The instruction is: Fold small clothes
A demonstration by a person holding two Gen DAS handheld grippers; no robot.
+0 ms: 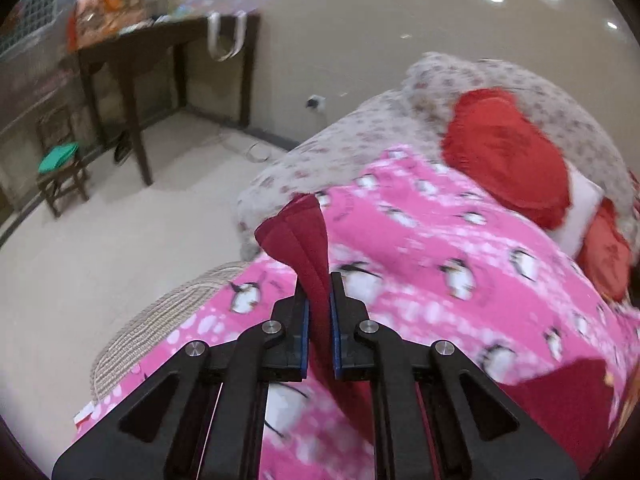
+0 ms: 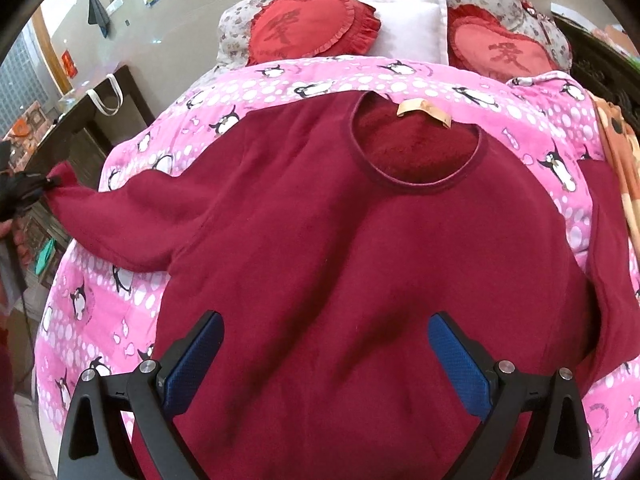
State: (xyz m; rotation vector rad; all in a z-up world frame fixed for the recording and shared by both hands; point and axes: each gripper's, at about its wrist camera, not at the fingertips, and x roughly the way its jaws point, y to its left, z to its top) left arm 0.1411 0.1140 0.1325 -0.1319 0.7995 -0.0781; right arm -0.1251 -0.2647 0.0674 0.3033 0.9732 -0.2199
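A dark red long-sleeved sweater [image 2: 320, 240] lies flat on a pink penguin blanket [image 2: 400, 76] on the bed, collar with a tan label [image 2: 424, 110] at the far side. My left gripper [image 1: 319, 280] is shut on the cuff of its left sleeve [image 1: 300, 236]; it also shows at the left edge of the right wrist view [image 2: 48, 184], holding the sleeve out sideways. My right gripper [image 2: 324, 332] is open and empty, hovering over the sweater's lower body. The right sleeve [image 2: 608, 280] lies along the sweater's right side.
Two red heart-shaped cushions [image 2: 312, 28] [image 2: 500, 48] and a white pillow [image 2: 412, 28] lie at the head of the bed. A dark wooden table [image 1: 168, 52] and a small stool [image 1: 60, 172] stand on the floor to the left. An orange cloth [image 2: 624, 160] lies at right.
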